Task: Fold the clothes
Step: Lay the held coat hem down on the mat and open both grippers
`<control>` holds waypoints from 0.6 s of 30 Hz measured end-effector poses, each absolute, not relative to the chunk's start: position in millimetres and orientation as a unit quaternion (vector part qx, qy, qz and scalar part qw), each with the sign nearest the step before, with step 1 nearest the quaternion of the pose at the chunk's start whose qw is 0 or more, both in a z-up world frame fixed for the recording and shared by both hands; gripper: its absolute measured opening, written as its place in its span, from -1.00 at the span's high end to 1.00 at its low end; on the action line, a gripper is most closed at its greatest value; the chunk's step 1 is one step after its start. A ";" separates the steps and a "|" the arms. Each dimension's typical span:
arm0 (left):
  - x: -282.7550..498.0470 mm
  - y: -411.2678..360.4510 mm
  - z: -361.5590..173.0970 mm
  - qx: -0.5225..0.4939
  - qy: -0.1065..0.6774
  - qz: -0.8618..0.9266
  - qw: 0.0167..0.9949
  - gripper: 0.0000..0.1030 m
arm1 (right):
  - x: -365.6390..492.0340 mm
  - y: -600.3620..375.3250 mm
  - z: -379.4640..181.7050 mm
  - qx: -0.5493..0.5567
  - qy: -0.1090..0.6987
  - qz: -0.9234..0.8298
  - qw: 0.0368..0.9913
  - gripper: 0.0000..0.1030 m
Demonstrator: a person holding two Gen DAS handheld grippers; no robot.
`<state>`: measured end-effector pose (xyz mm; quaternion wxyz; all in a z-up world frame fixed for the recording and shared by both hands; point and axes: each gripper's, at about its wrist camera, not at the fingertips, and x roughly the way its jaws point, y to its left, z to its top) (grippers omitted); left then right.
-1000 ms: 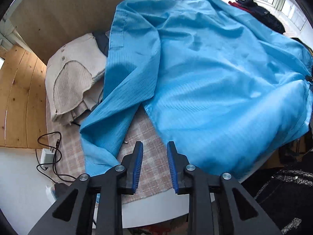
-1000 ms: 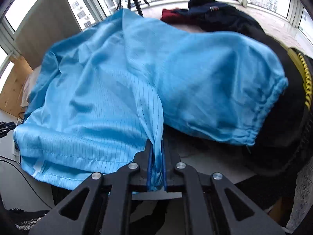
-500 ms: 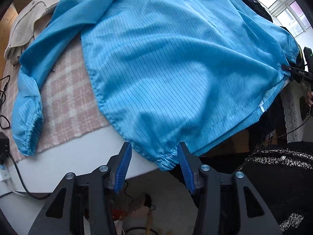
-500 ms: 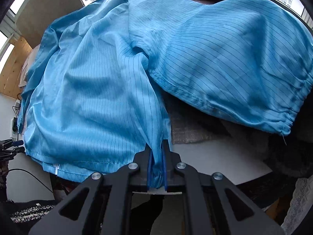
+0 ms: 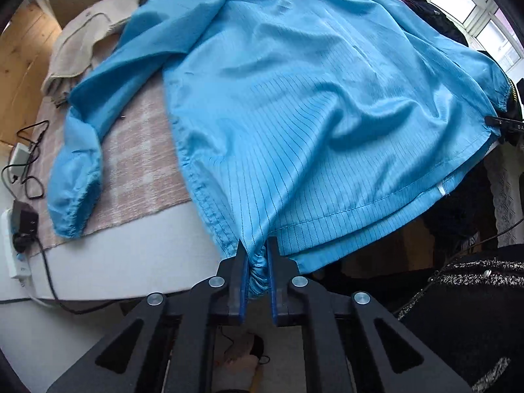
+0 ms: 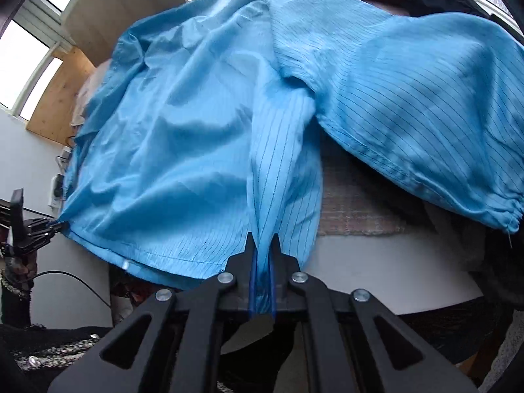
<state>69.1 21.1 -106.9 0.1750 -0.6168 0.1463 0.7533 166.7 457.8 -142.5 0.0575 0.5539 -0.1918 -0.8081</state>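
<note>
Since the earlier frame the left claw [image 5: 256,255] has travelled from beside the sleeve [image 5: 82,150] to the jacket [image 5: 294,98] hem corner, and its jaws have just been closing; they now pinch the gathered hem. The right claw [image 6: 263,262] stays clamped on the other hem corner, blue cloth bunched between its pads. The jacket lies spread across the worktop [image 5: 131,262], partly over a checked cloth [image 5: 144,163], its hem hanging past the near edge. A beige garment [image 5: 82,42] sits at the far left, beside the jacket's collar end.
</note>
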 end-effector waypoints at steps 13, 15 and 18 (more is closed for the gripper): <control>54.7 2.6 -107.2 -0.653 0.136 0.731 0.142 0.59 | 168.5 454.5 -128.1 0.597 -0.129 -0.789 0.069 0.59; 42.0 1.5 -80.8 -0.633 0.146 0.748 0.136 0.57 | 164.3 475.2 -99.2 0.566 -0.142 -0.809 0.068 0.30; 17.0 12.5 -40.8 -0.591 0.164 0.777 0.145 0.60 | 145.9 506.0 -64.1 0.527 -0.136 -0.838 0.030 0.23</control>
